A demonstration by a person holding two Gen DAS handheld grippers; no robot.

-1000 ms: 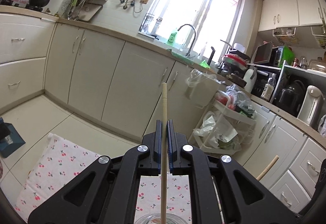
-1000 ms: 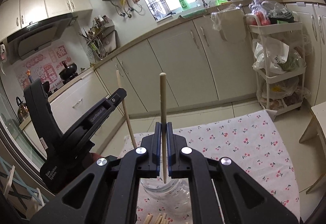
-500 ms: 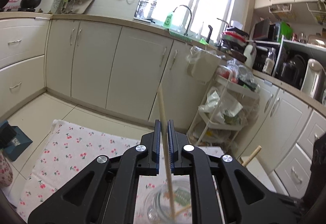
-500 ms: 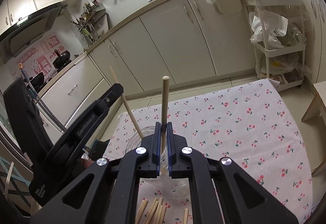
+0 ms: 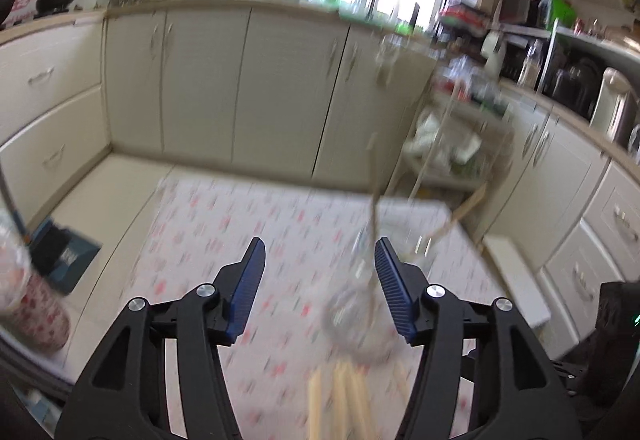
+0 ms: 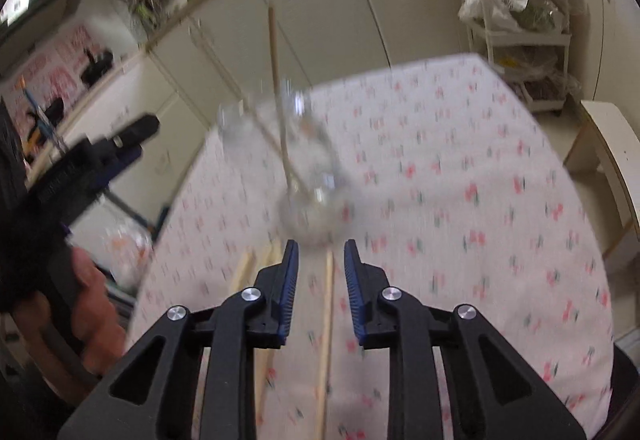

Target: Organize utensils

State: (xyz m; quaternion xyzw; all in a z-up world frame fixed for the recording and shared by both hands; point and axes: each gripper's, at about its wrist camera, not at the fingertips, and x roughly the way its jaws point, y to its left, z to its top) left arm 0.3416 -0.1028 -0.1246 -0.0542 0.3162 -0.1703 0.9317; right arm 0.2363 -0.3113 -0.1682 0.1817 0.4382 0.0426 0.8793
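Observation:
A clear glass jar (image 6: 308,176) stands on the cherry-print tablecloth (image 6: 460,168) with two wooden chopsticks (image 6: 276,52) leaning in it. It also shows, blurred, in the left wrist view (image 5: 368,300). My left gripper (image 5: 320,280) is open and empty, with the jar just ahead between its jaws. My right gripper (image 6: 320,272) is open and empty, just short of the jar. Several loose chopsticks (image 6: 326,332) lie on the cloth below the right gripper, and they also show in the left wrist view (image 5: 340,396). Both views are motion-blurred.
Cream kitchen cabinets (image 5: 240,88) run behind the table. A white trolley with bags (image 6: 516,20) stands at the right. A patterned cup (image 5: 32,304) sits at the table's left edge. A wooden stool (image 6: 608,148) is beside the table's right edge.
Both grippers opened and let their chopsticks drop into the jar. Both pulled back and tilted down toward the table.

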